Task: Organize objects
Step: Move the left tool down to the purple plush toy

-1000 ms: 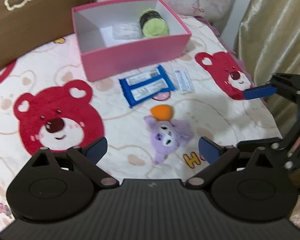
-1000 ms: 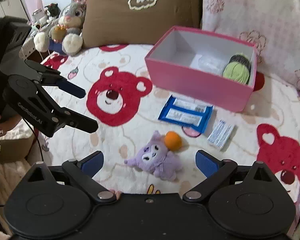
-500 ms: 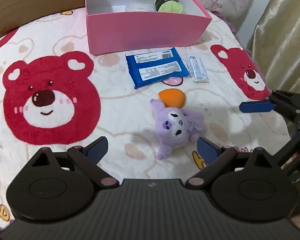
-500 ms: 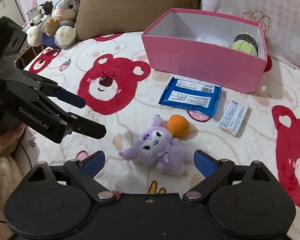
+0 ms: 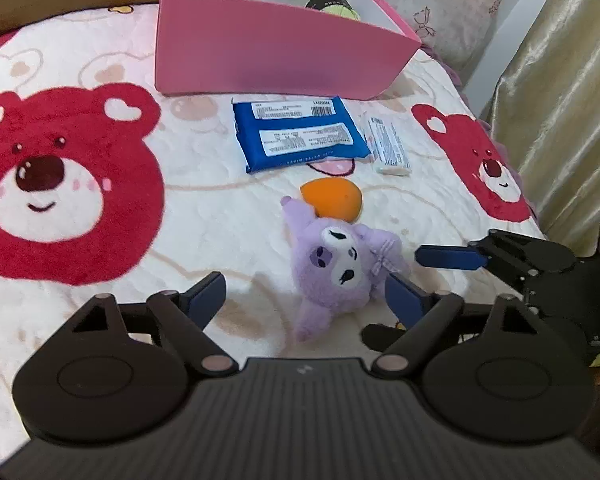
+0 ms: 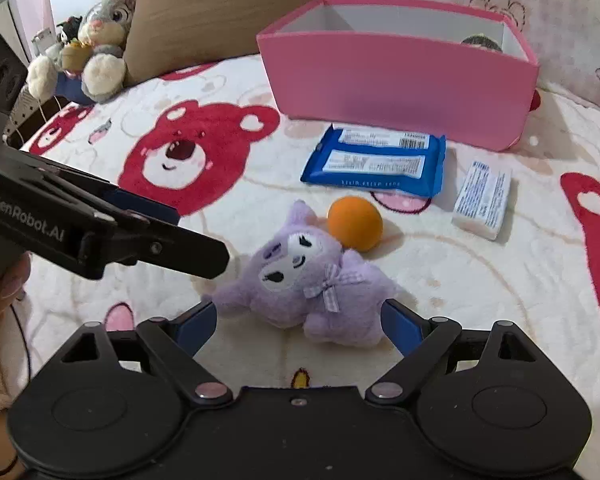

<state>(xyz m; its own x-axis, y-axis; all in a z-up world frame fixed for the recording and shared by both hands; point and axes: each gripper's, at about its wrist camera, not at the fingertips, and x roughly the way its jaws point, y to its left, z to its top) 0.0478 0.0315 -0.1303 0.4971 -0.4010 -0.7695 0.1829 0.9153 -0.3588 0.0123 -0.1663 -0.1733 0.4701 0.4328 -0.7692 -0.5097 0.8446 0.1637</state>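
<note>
Purple plush toy (image 6: 303, 280) lies low in the frame's centre between the closing, not yet touching jaws of the right gripper (image 6: 296, 322); the left gripper (image 5: 305, 294), marked "GenRobot.AI", closes around it too.

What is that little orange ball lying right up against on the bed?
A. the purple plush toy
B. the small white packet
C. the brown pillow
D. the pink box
A: the orange ball sits against the head of the purple plush toy, while the pink box and the small white packet lie clearly apart from it.
</note>
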